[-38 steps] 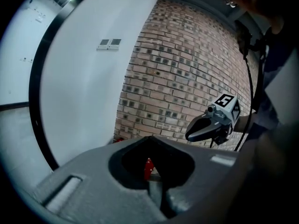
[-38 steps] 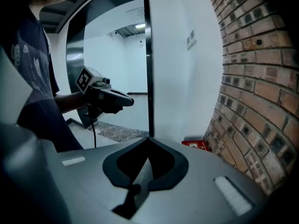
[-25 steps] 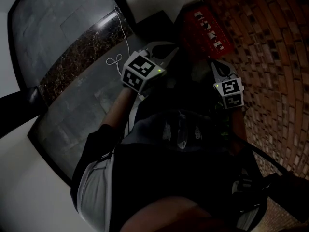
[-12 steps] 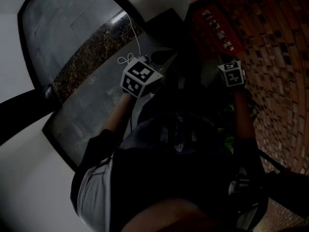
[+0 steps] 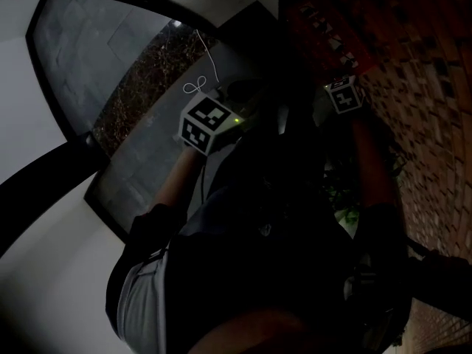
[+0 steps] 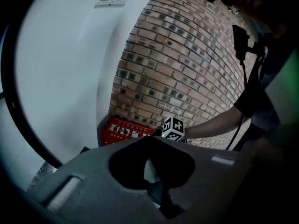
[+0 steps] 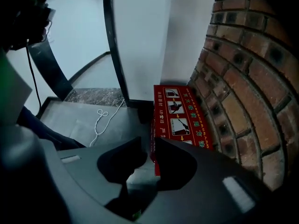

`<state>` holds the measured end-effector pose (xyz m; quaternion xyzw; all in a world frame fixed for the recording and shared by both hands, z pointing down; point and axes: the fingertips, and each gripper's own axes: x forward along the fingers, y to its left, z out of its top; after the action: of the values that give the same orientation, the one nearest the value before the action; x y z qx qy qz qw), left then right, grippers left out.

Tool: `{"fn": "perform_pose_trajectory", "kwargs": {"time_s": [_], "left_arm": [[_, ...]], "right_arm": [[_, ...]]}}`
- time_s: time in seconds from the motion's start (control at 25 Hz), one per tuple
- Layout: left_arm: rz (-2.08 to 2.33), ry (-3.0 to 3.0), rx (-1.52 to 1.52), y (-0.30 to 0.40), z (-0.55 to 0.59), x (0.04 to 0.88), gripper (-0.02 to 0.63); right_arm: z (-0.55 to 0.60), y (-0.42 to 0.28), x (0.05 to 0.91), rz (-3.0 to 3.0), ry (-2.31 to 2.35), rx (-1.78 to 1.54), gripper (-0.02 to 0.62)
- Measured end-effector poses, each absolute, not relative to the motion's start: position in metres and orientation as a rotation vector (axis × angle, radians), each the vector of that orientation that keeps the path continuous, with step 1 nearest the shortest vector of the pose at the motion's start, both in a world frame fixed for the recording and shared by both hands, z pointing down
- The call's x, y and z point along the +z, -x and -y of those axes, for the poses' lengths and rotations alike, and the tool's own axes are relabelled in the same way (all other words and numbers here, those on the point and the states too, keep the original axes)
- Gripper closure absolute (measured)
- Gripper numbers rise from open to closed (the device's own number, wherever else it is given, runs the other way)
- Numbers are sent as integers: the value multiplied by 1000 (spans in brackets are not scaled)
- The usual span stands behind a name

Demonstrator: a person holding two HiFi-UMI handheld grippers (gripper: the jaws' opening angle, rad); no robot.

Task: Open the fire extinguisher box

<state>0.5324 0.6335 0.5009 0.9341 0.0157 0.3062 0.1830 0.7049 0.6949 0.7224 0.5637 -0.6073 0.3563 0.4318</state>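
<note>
R tool jaws just opening, nothing btwn, near flat red printed fire extinguisher box at floor edge by brick wall; L tool clenched, empty.

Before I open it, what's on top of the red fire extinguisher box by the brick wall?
Only printed picture instructions show on the fire extinguisher box; nothing lies on them. The right claw covers its near end, and the shut box hides its inside.
</note>
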Motion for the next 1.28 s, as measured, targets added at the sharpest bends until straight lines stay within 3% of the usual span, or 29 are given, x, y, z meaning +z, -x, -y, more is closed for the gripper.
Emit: {"fn": "perform_pose_trajectory", "kwargs": {"time_s": [0.2,0.88,1.28], "left_arm": [[-29,-2607,914,-548,-627,512,606],[4,-2553,1003,-550,-605,538,606],[-11,-2549,1000,-553,-603,540,606]], "right_arm": [[-703,-725,759,1415,-1348,875,364],[-700,-749,836,1210,-1131,727,384],[-700,-751,835,1208,-1126,780,390]]}}
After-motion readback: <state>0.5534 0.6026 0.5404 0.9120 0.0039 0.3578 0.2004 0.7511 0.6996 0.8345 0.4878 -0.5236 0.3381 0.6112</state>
